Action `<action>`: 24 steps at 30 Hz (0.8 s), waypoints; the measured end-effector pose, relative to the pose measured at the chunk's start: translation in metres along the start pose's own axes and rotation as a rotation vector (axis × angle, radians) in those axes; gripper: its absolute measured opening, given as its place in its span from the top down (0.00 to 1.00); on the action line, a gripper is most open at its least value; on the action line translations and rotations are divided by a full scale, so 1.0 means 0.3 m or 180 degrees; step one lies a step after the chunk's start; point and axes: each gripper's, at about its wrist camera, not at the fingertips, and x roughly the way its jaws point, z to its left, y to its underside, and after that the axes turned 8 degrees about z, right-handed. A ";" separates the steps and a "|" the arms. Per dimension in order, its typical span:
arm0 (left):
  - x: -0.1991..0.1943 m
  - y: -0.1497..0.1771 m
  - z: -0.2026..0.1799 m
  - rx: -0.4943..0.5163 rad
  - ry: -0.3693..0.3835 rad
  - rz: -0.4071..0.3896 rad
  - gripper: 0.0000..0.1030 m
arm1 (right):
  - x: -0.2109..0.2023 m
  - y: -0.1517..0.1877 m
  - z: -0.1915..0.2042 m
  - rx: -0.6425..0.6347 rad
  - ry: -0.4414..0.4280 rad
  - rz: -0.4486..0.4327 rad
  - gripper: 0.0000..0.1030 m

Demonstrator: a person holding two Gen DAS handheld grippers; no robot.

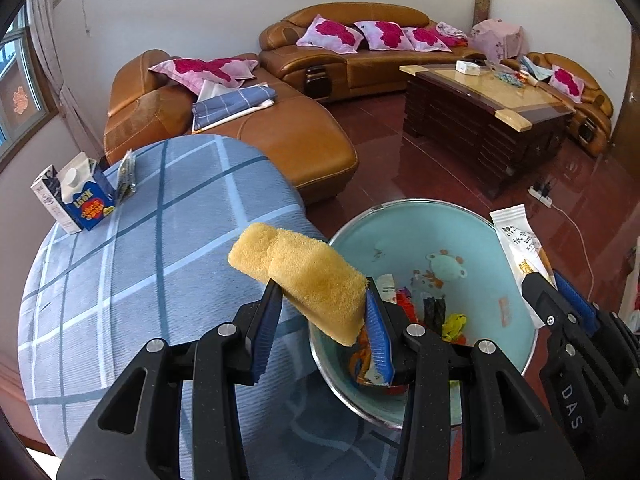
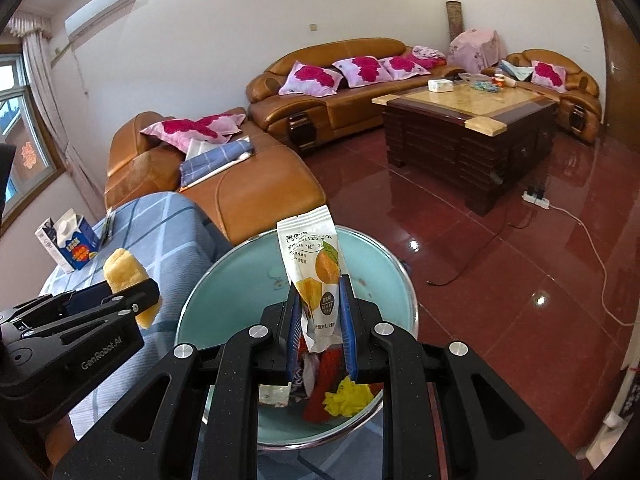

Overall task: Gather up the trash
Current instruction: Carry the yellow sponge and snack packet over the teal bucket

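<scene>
1. Left gripper (image 1: 320,320): jaws pinching a yellow sponge (image 1: 304,276). Sponge sits crosswise between the blue pads, sticking out both sides, held over the near-left rim of the basin (image 1: 516,364).
2. Right gripper (image 2: 320,320): jaws pinching a white snack wrapper (image 2: 316,268) w/ orange fruit print. Wrapper stands upright between the pads, top end pointing up and away, bottom end hanging over the basin interior.
3. Basin: round, teal inside w/ a cartoon print on the bottom, metal rim. Sits just right of the surface (image 1: 160,240); whether it touches it, cannot tell.
4. Basin contents: mixed trash (image 2: 340,392) – red, yellow, orange and white wrappers, piled at the near side. Individual items too jumbled to ID.
5. Surface: covered by a blue-grey plaid cloth. On its far-left edge: a blue carton (image 1: 86,196) w/ white screw cap, a white carton (image 1: 50,200) touching it on the left, and a dark flat packet (image 1: 126,176) standing just right of them.
6. Grippers side by side, left one near the surface edge, right one over the basin; apart, not touching.
7. Background: tan leather sofa (image 1: 360,48) w/ pink cushions, dark wood coffee table (image 1: 480,112), red tiled floor (image 2: 520,260).
</scene>
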 end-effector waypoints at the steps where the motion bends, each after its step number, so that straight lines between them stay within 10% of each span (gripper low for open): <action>1: 0.006 -0.003 -0.004 0.0002 0.0013 0.0012 0.61 | 0.002 0.000 -0.005 0.0008 0.0008 0.0001 0.82; 24: 0.157 -0.033 -0.103 0.0144 0.0139 0.0251 0.60 | 0.123 0.012 -0.078 0.0151 0.0202 0.0262 0.81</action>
